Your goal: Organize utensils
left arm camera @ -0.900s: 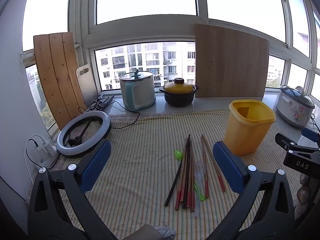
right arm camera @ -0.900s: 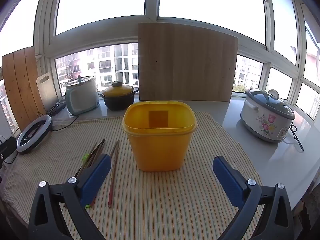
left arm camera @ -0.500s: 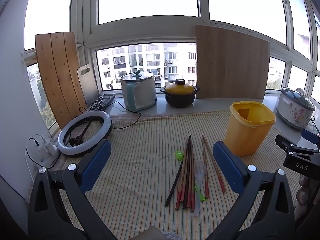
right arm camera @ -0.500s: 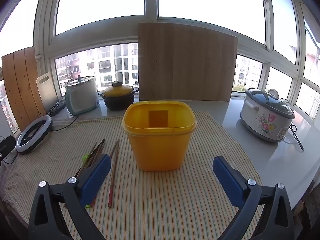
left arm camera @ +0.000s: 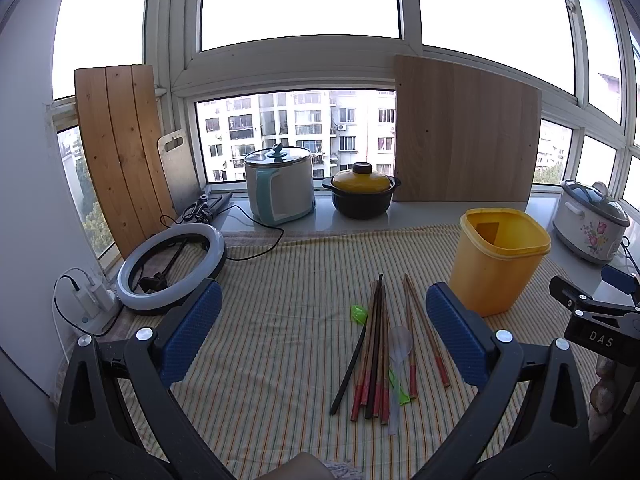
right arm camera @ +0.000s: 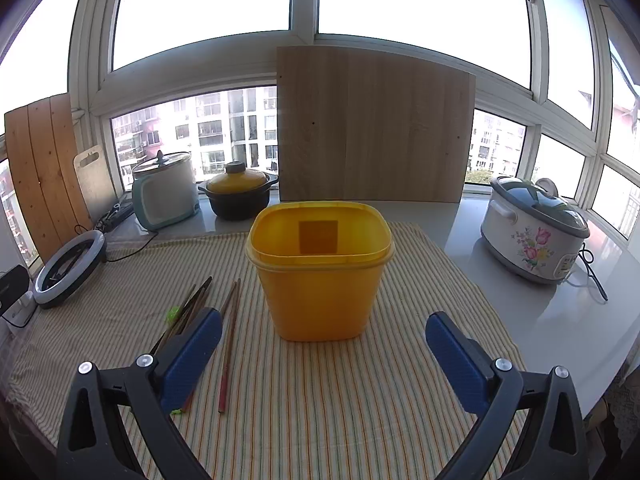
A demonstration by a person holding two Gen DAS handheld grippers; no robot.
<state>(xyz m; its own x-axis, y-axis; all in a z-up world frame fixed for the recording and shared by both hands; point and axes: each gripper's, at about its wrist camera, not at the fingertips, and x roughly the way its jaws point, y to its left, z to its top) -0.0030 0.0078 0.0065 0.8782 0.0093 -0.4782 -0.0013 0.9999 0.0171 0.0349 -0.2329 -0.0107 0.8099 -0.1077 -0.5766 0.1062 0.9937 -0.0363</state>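
With both the left gripper (left arm camera: 324, 336) and right gripper (right arm camera: 324, 354) spread wide and empty, the chopsticks (left arm camera: 378, 344) bundled beside the yellow container (left arm camera: 498, 260) could be scattered if several are pinched at once.

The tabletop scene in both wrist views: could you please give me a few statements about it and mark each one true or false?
1. The yellow bin stands upright with no lid on. True.
2. The chopsticks are inside the bin. False: they lie on the striped cloth beside it.
3. The left gripper is shut on a spoon. False: its jaws are open and hold nothing.
4. The right gripper is open, facing the bin. True.
5. A clear spoon lies among the chopsticks. True.
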